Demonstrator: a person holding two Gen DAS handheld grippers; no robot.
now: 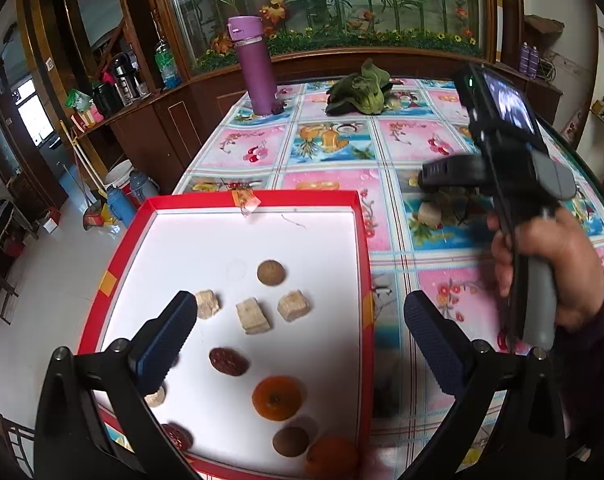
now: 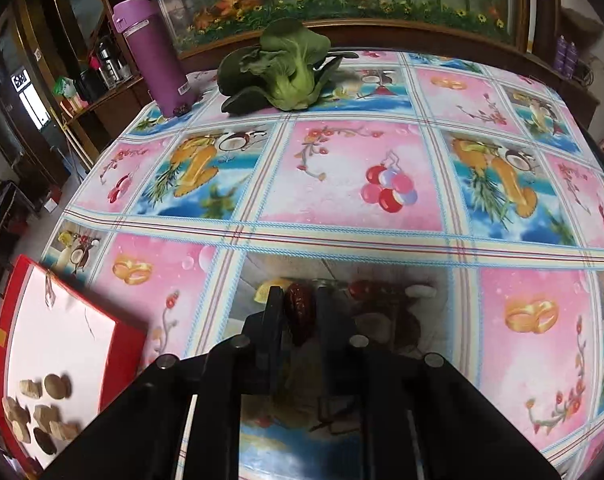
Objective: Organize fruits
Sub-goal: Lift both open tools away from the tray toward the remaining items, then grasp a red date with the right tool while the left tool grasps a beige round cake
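Observation:
A red-rimmed tray [image 1: 364, 240] with a white floor holds several fruit pieces: pale banana chunks [image 1: 253, 315], a red date [image 1: 229, 361], an orange persimmon-like fruit [image 1: 277, 397] and brown round fruits [image 1: 271, 272]. My left gripper [image 1: 298, 344] is open and empty above the tray's near half. My right gripper [image 2: 299, 312] is shut on a dark red date [image 2: 300, 314] just above the table, right of the tray [image 2: 122, 344]. The right gripper [image 1: 438, 178] also shows in the left wrist view, held by a hand.
The table carries a fruit-print cloth [image 2: 342, 184]. A purple flask [image 2: 154, 56] and a green leafy vegetable [image 2: 286, 68] stand at the far edge. A wooden cabinet with a glass display [image 1: 342, 8] backs the table. The floor lies to the left.

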